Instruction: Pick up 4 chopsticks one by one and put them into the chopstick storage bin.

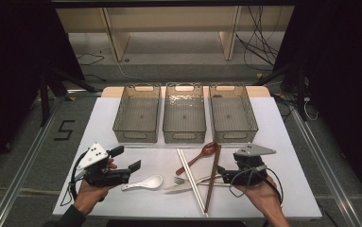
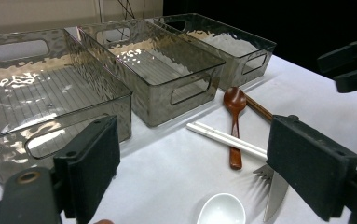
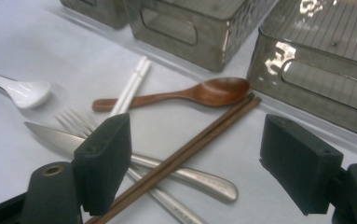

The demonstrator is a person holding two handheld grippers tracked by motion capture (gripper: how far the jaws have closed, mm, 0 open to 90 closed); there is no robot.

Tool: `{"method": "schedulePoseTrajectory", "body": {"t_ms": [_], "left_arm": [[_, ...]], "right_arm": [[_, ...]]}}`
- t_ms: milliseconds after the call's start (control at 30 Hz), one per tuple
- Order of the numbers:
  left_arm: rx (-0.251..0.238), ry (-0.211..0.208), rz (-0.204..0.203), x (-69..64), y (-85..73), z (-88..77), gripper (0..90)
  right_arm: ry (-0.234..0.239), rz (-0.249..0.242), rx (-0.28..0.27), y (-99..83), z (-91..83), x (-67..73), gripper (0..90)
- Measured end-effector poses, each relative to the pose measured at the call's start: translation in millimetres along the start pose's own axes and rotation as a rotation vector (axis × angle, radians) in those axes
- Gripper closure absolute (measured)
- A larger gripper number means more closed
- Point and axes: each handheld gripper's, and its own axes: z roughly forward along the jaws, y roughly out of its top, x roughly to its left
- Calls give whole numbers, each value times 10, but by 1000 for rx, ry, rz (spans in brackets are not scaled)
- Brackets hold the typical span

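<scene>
My right hand (image 1: 259,191) comes in from the near edge of the worktop (image 1: 292,142), wrist low, holding the right tongs (image 1: 221,176) almost level and pointing across toward my left. Their jaws stand wide apart with nothing clamped; in the right gripper view the brown chopsticks (image 3: 190,151) run slantwise between them, lying across the knife (image 3: 120,154) and fork (image 3: 80,122), with no pad pressing on them. Beyond lie the wooden spoon (image 3: 185,95) and the white chopsticks (image 3: 132,84), just before the three clear bins (image 1: 184,113). My left hand (image 1: 91,191) grips the left tongs (image 1: 127,159) from below, tilted a little up and aimed toward the cutlery, jaws also apart and empty, near the white spoon (image 1: 145,183).
</scene>
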Motion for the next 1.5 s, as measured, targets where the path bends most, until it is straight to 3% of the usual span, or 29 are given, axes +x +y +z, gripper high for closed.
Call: {"method": "schedulePoseTrajectory", "body": {"t_ms": [33,167,500,900,1500], "left_arm": [[1,0,2,1,1,-1,166],[1,0,0,5,1,-6,166],[4,-4,6,-2,2,-7,166],[-1,-7,9,-7,11,-21,166],[-8,-6,5,-9,16,-31,166]], "right_arm": [[-23,-1,38,39,61,-44,264],[-45,-4,101,67,152,-84,270],[-35,-44,283,89,506,-9,345],[-64,-26,379,99,798,-52,372],[-32,4,438,82,862,-118,498]]}}
